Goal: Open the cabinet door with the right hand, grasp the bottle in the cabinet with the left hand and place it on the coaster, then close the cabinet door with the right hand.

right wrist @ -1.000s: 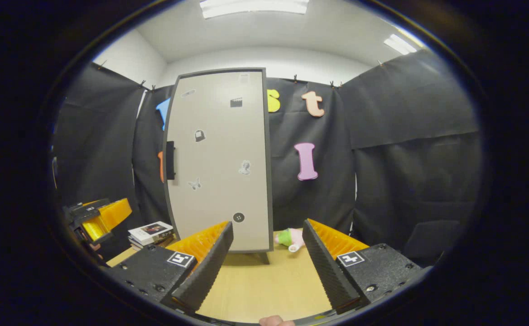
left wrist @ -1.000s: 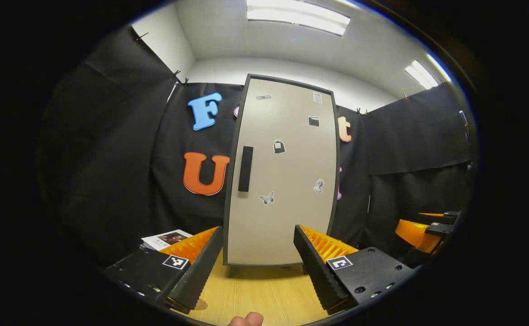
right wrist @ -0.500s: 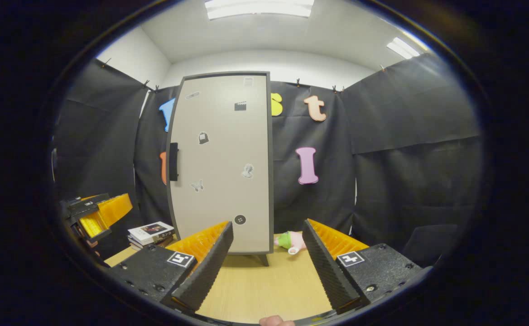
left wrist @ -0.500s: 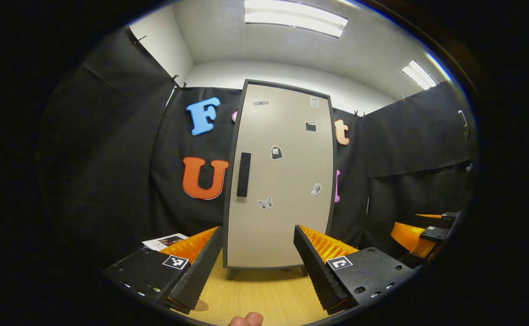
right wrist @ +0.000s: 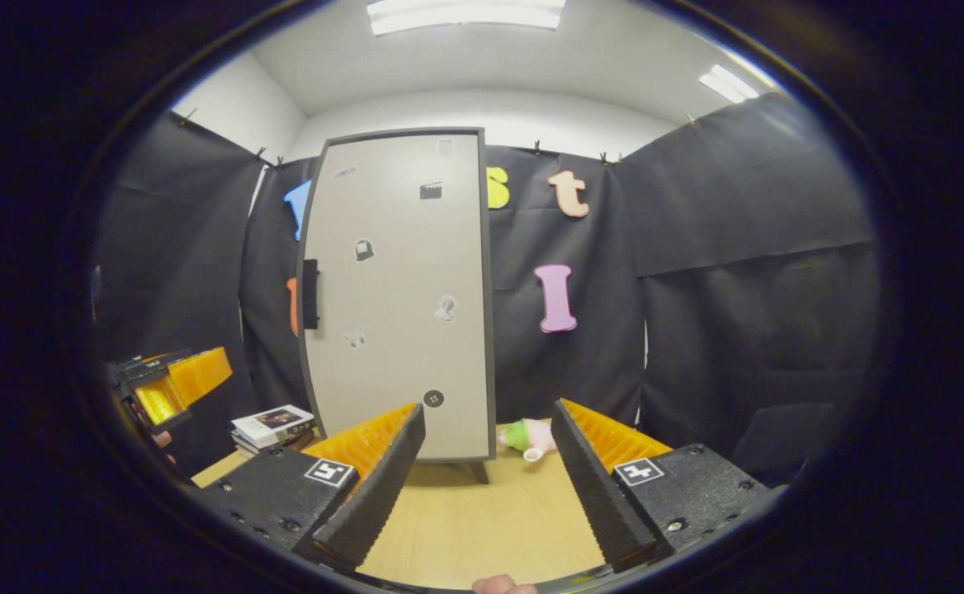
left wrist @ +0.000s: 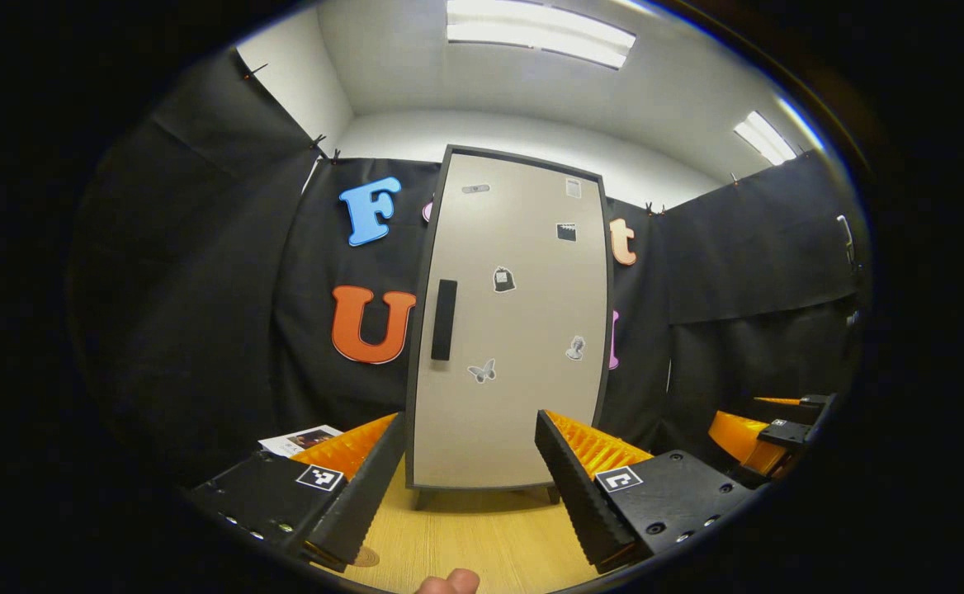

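A tall beige cabinet (right wrist: pixel 399 297) stands on a wooden counter (right wrist: pixel 482 520), its door shut, so the bottle presumably sits hidden inside. The right claw (right wrist: pixel 486 483) hangs spread and empty, well short of the dark handle (right wrist: pixel 310 293) on the door's left edge. The left claw (left wrist: pixel 470 487) is also spread and empty. What may be the coaster (left wrist: pixel 365 557) lies near it. Pulling off-centre could slip the handle or rock the cabinet.
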